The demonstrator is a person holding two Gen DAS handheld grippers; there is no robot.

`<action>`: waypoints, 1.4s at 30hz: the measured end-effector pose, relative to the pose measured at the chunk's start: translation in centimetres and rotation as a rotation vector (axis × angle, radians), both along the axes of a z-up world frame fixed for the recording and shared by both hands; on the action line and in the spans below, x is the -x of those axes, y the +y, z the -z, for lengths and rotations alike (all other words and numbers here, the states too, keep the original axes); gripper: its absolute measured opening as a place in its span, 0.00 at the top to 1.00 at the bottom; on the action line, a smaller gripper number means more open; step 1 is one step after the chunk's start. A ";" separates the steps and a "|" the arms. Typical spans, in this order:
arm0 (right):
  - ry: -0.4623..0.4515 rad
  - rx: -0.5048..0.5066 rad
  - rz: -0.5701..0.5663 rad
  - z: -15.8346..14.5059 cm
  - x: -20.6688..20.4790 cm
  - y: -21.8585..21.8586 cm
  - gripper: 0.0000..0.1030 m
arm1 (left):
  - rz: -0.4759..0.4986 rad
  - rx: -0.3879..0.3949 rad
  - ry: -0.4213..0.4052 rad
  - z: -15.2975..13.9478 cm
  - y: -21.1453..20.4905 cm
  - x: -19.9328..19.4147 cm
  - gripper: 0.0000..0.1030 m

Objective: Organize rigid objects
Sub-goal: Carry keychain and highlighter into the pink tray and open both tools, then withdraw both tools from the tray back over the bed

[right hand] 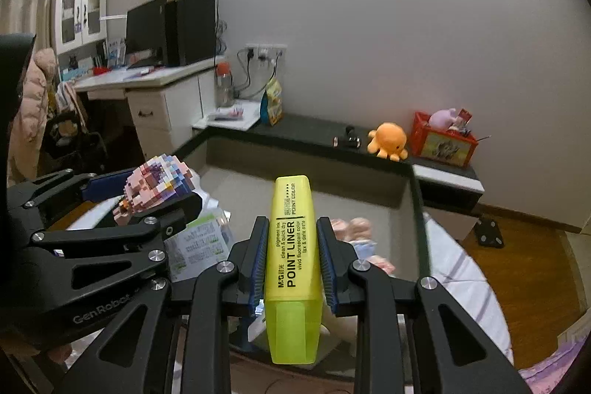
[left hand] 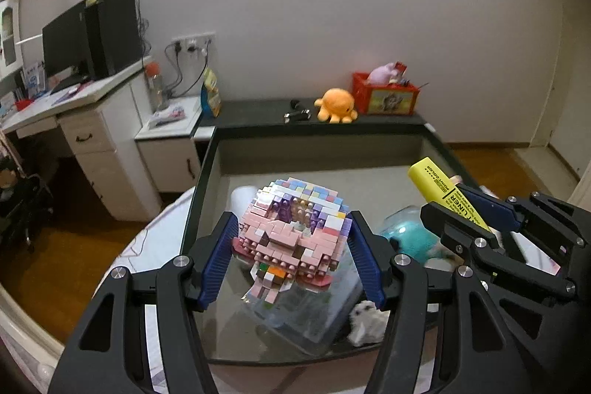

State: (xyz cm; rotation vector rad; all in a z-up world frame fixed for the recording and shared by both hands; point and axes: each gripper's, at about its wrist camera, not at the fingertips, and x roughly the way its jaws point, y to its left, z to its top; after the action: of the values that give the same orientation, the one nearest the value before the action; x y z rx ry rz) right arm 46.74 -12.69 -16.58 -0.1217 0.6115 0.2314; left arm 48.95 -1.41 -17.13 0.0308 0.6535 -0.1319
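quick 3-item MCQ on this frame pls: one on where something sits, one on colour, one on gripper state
1. The orange octopus plush sits:
A. in the red box
B. on the dark ledge, left of the red box
C. on the white desk

2. The highlighter is:
A. yellow
B. blue
C. pink

3. The left gripper is:
A. open, empty
B. shut on the highlighter
C. shut on the brick figure

Key: 1 B, it rests beside the red box; 2 A, yellow body in the right gripper; 3 C, both pads press its sides.

Glossy yellow plastic highlighter [right hand: 293, 268], studded plastic brick figure [left hand: 291, 228], ribbed blue tool pads [left hand: 218, 261]
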 end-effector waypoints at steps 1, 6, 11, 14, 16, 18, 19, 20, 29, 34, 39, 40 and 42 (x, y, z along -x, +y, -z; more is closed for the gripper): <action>0.005 -0.003 -0.002 0.2 -0.2 -0.1 0.74 | -0.003 0.000 0.007 0.2 0.2 -0.3 0.41; 0.009 -0.019 -0.009 0.3 -0.7 0.0 0.74 | -0.042 -0.020 0.012 0.1 0.6 -0.6 0.34; -0.014 -0.030 -0.007 -0.4 -0.1 -0.2 0.65 | -0.087 -0.043 -0.010 -0.8 1.9 -0.2 0.20; -0.033 -0.063 -0.007 -1.7 1.1 -0.5 0.54 | -0.114 -0.040 -0.046 -2.1 2.6 1.2 0.12; -0.053 -0.067 0.008 -2.6 1.5 -0.3 0.41 | -0.128 -0.044 -0.073 -3.2 3.1 2.4 0.09; -0.086 -0.073 0.026 -3.8 3.1 -0.5 0.29 | -0.138 -0.034 -0.109 -4.4 3.8 4.1 0.01; -0.100 -0.084 0.024 -4.4 3.8 -0.7 0.24 | -0.141 -0.025 -0.131 -5.1 4.1 5.0 0.00; -0.114 -0.094 0.023 -5.1 4.6 -0.8 0.20 | -0.135 -0.010 -0.153 -5.7 4.4 6.1 0.00; -0.283 -0.111 0.005 -10.3 15.1 -0.2 0.00 | -0.114 -0.004 -0.356 -10.9 5.3 17.3 0.00; -0.340 -0.124 0.009 -11.5 20.3 0.0 0.00 | -0.122 -0.016 -0.400 -11.5 5.6 22.4 0.00; -0.359 -0.120 0.021 -11.1 24.3 0.2 0.00 | -0.116 -0.032 -0.441 -10.5 5.6 27.1 0.00; -0.361 -0.122 0.025 -10.9 24.9 0.1 0.00 | -0.114 -0.041 -0.445 -10.3 5.6 27.7 0.00; -0.363 -0.123 0.041 -10.5 25.8 0.0 0.00 | -0.110 -0.057 -0.442 -9.8 5.6 28.7 0.00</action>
State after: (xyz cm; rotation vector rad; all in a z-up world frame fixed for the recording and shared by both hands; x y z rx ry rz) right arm 20.89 -12.70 -6.04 -0.0309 0.2372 0.2006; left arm 20.27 4.18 -7.34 0.0763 0.2168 0.0021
